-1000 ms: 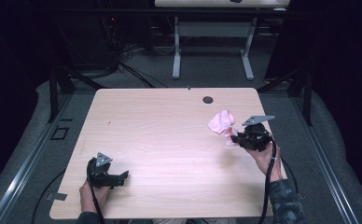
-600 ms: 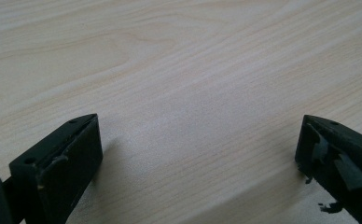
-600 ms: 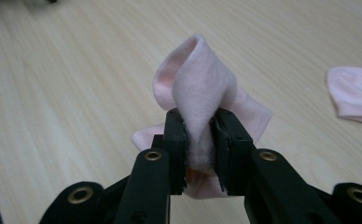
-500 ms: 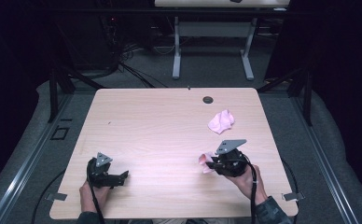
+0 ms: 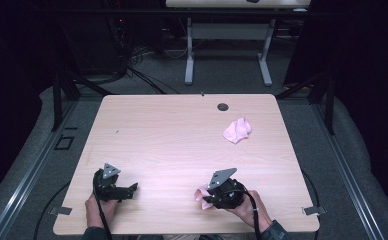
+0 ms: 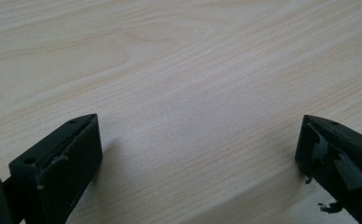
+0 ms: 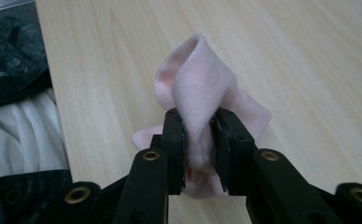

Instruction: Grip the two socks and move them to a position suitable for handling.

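Right gripper [image 7: 198, 135] pinches pink cloth [image 7: 195, 88] near table [image 5: 172, 135] front edge; left gripper [image 6: 198, 154] wide open, empty

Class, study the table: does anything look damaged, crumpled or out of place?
Yes. The left tool's pads look chipped and torn. Two pink socks lie apart: one crumpled far right, one pinched in the right tool.

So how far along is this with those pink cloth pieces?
One pink cloth is clamped in the right gripper and sits at the table's near edge, so that piece looks moved. The other pink cloth lies untouched at the far right, probably next. The left gripper rests open, holding nothing.
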Tool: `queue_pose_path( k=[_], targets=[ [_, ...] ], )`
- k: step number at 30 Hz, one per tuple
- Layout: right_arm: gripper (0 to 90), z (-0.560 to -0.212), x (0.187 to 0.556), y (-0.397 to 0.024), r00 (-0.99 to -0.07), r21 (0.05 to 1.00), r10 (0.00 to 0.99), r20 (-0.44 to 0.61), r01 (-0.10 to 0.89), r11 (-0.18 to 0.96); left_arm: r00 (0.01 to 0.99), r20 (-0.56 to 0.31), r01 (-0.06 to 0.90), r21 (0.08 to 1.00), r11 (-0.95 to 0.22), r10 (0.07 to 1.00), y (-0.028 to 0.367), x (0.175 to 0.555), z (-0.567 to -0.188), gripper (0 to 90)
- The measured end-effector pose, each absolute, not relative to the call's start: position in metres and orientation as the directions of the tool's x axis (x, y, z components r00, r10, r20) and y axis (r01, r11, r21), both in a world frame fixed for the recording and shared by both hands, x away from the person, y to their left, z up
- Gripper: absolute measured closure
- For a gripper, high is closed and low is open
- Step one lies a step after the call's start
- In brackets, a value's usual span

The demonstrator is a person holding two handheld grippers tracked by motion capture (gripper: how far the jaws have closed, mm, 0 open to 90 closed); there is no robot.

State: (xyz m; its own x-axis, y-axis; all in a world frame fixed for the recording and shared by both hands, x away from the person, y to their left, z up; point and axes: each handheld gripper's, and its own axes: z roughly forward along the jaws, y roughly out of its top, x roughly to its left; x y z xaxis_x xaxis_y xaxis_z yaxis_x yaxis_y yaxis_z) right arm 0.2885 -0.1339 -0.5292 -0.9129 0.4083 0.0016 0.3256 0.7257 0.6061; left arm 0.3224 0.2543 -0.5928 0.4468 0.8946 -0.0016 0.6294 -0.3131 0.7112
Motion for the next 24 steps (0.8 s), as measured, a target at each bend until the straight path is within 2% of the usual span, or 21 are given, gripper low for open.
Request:
queue_pose_path(
  k=[5, 9, 14, 21, 24],
  targets=[
    [70.8, -0.544, 0.289, -0.130, -0.912, 0.589, 0.409, 0.024, 0.344, 0.731, 0.447, -0.002, 0.629, 0.711, -0.313, 0.895, 0.254, 0.322, -0.593, 0.5],
    [54.4, -0.547, 0.291, -0.133, -0.908, 0.585, 0.418, 0.038, 0.359, 0.727, 0.447, -0.001, 0.629, 0.711, -0.313, 0.895, 0.254, 0.322, -0.593, 0.5],
    [22.2, -0.544, 0.292, -0.142, -0.896, 0.606, 0.438, 0.067, 0.386, 0.696, 0.447, -0.001, 0.629, 0.711, -0.313, 0.895, 0.254, 0.322, -0.593, 0.5],
    [5.2, -0.526, 0.303, -0.169, -0.866, 0.654, 0.492, 0.094, 0.426, 0.625, 0.446, -0.001, 0.630, 0.711, -0.313, 0.895, 0.254, 0.322, -0.593, 0.5],
    [1.8, -0.517, 0.314, -0.183, -0.842, 0.664, 0.532, 0.090, 0.449, 0.599, 0.446, 0.000, 0.629, 0.711, -0.313, 0.895, 0.254, 0.322, -0.593, 0.5]
  ],
)
